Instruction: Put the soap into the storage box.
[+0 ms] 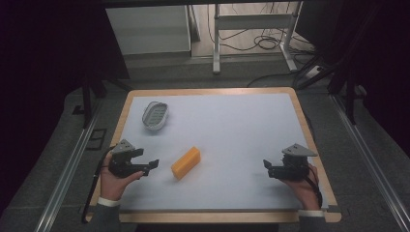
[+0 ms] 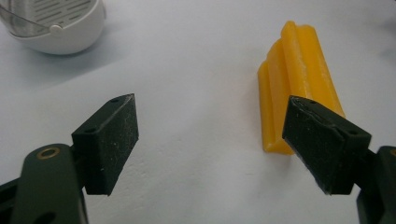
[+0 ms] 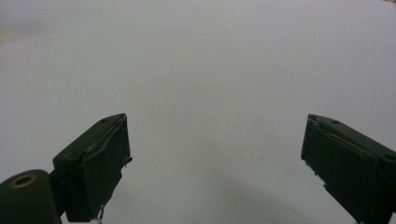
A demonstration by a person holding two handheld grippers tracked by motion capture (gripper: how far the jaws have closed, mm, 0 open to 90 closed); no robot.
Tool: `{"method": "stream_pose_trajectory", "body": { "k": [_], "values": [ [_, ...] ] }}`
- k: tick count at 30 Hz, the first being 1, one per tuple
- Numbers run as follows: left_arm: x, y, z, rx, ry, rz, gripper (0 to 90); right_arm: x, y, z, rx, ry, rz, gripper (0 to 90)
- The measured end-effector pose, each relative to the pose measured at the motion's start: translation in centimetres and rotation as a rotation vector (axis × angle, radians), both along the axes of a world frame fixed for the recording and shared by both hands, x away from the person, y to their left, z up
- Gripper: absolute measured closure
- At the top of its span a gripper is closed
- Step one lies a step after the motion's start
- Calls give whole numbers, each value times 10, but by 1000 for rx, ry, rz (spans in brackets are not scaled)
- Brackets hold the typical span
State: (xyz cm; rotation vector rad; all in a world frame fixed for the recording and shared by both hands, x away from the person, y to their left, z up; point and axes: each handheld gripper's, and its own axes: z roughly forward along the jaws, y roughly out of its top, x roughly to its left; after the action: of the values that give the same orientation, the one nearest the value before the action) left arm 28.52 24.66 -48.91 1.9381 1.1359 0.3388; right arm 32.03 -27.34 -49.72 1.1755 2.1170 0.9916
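Left claw is spread apart just beside the yellow block, not touching it. Right claw is spread apart over bare worktop. A white basket sits at far left.

1. The yellow-orange ridged block is one solid colour, with long raised ribs along its top in the left gripper view.
2. The small basket is white, its inside grey with rows of dark slots.
3. The table mat is plain pale blue-white, and the table rim is light wood.
4. Both the left gripper and the right gripper are black, each with a grey plate on top.
5. The sleeve cuffs are white.
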Motion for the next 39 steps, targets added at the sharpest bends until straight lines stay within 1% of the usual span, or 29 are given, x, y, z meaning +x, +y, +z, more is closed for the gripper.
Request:
{"method": "stream_pose_trajectory", "body": {
  "k": [1,4,6,9,11,14,16,18,19,20,22,24,25,30,31,32,34,35,37,38,39],
  "values": [
    [0,0,0,9,0,0,188,0,-3,0,5,-3,-3,81],
    [0,0,-1,11,0,5,187,0,-8,-1,15,2,-16,83],
    [0,0,-2,7,1,-3,187,-1,-10,-2,21,0,-31,83],
    [0,1,-3,5,9,-5,187,-3,-9,-1,16,-10,-33,83],
    [0,1,-4,5,5,-9,187,-6,-6,2,11,-32,-39,83],
    [0,1,-3,0,5,-8,187,-7,-6,2,10,-35,-38,83],
    [1,1,-2,5,7,-8,194,-7,-8,1,14,-25,-43,83],
    [4,0,-2,29,14,-18,194,-7,-9,-1,16,-22,-42,83],
    [4,0,-2,29,14,-18,195,-7,-9,-1,16,-22,-42,83],
    [5,1,-1,38,21,-18,195,-7,-10,-1,18,-20,-45,83],
    [7,3,4,63,37,-16,195,-7,-13,-1,26,-18,-49,83],
    [8,3,6,67,43,-18,194,-7,-14,-1,27,-18,-50,83],
    [8,3,11,73,47,-25,194,-6,-14,-2,30,-18,-50,83],
    [11,0,25,88,60,-61,192,-7,-15,-3,24,-19,-50,84],
    [12,-2,29,98,76,-73,191,-7,-15,-3,31,-14,-56,86],
    [12,-2,29,98,76,-73,191,-7,-15,-3,31,-14,-56,86],
    [14,-5,33,118,90,-78,192,-7,-16,-4,38,-5,-63,89],
    [14,-7,35,121,95,-85,192,-6,-16,-4,42,1,-69,90],
    [16,-11,40,127,104,-99,192,-6,-16,-4,35,1,-72,90],
    [16,-11,40,127,104,-99,193,-6,-16,-4,35,1,-72,90],
    [17,-14,43,134,106,-111,193,-6,-16,-5,32,3,-73,90]
  ]
}}
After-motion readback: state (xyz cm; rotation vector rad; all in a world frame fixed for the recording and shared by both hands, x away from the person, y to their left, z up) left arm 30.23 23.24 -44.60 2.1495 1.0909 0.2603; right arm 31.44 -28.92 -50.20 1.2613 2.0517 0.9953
